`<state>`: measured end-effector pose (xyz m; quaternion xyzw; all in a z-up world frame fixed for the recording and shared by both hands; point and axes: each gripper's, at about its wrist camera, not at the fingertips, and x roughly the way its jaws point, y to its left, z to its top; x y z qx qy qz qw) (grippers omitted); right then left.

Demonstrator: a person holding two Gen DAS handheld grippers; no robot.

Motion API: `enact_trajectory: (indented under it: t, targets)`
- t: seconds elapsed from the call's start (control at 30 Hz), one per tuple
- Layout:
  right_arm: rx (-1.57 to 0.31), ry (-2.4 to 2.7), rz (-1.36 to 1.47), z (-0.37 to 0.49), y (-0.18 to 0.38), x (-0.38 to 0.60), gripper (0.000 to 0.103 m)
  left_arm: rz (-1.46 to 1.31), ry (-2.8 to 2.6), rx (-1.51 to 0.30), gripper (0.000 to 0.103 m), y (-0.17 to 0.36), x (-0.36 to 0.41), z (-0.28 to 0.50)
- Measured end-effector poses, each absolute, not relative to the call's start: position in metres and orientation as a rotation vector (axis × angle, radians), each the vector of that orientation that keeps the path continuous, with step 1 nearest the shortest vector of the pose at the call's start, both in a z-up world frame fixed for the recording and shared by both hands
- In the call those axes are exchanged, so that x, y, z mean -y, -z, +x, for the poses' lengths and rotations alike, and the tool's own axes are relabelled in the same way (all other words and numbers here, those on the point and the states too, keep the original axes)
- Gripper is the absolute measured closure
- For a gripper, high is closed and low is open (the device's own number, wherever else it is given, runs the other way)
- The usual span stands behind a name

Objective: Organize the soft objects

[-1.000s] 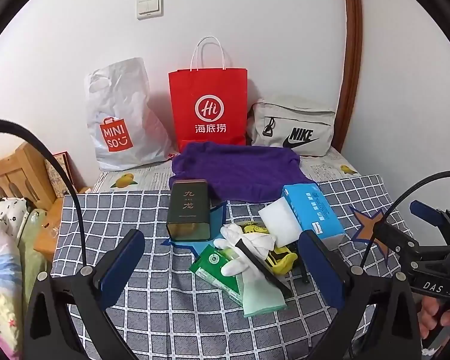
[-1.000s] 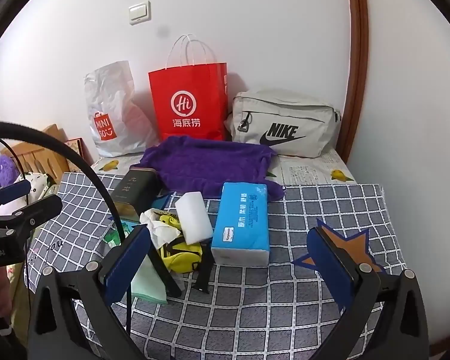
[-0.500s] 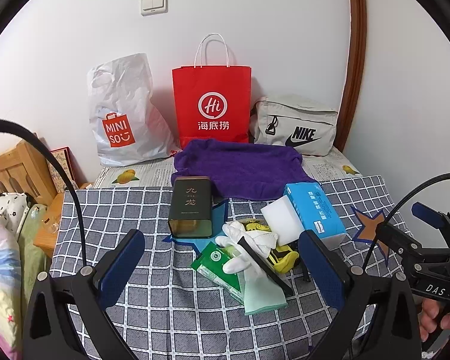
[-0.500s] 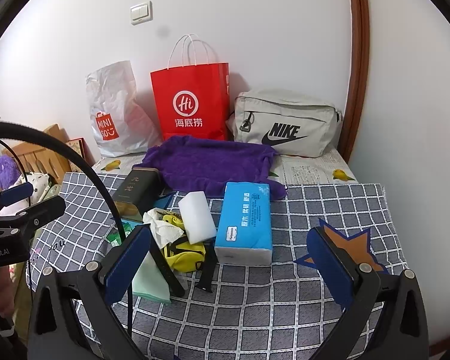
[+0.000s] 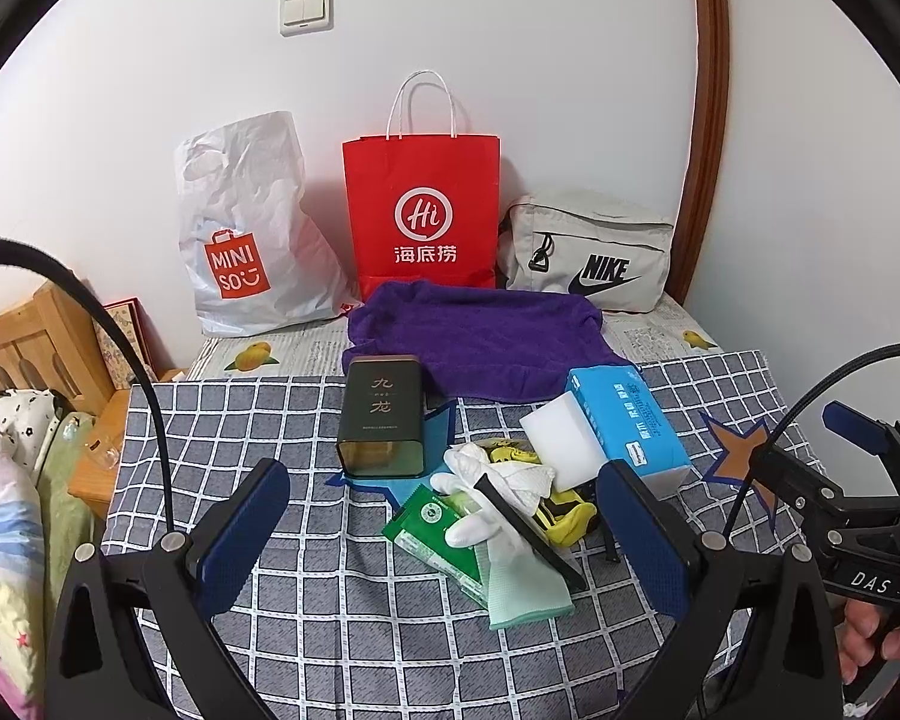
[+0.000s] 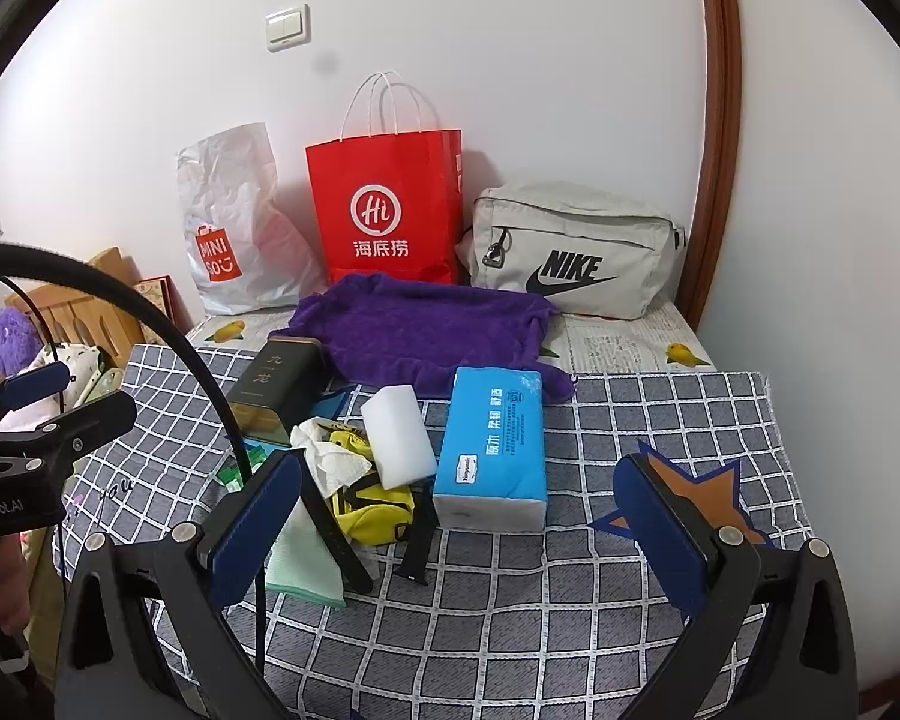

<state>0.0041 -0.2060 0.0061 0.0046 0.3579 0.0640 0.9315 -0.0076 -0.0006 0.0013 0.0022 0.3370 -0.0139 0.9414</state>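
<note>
Both tools hang spread and empty above the checked table point(image 5: 282, 630): left tool point(image 5: 444, 531), right tool point(image 6: 459, 531). At the left tool's 12 o'clock lies the soft pile: white glove point(image 5: 480, 519), yellow pouch point(image 6: 378, 510), sponge point(image 6: 397, 437), blue tissue pack point(image 6: 495, 438).

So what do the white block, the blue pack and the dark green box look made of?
White block: likely foam sponge, matte, soft-edged. Blue pack: glossy plastic film, wrinkled at its end, probably tissues. Dark green box: seemingly metal tin, satin sheen, gold rim.
</note>
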Motion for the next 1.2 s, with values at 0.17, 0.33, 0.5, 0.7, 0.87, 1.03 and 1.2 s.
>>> enact_trajectory:
  t: [0.17,0.33,0.5,0.7,0.87,1.03,1.2]
  targets:
    - [-0.732,-0.13,0.01,0.0029,-0.007,0.207,0.0,0.006,0.029,-0.691,0.0,-0.0016,0.0005,-0.0093]
    - [-0.733,-0.125,0.009,0.0032,-0.0087,0.2089,0.0,0.01,0.031,-0.691,0.0,-0.0021,0.0003,-0.0095]
    - [-0.729,-0.124,0.009,0.0036,-0.0103,0.2081,0.0,0.01,0.032,-0.692,0.0,-0.0025,0.0005,-0.0096]
    - [-0.727,-0.124,0.008,0.0025,-0.0104,0.2085,0.0,0.012,0.031,-0.694,0.0,-0.002,0.0006,-0.0087]
    - [-0.724,-0.125,0.007,0.0013,-0.0114,0.2087,0.0,0.013,0.031,-0.693,0.0,-0.0022,0.0005,-0.0084]
    - [-0.724,-0.126,0.007,0.0005,-0.0121,0.2076,0.0,0.013,0.029,-0.694,0.0,-0.0021,0.0007,-0.0084]
    - [-0.723,-0.126,0.005,0.0005,-0.0123,0.2072,0.0,0.015,0.031,-0.693,0.0,-0.0017,-0.0003,-0.0079]
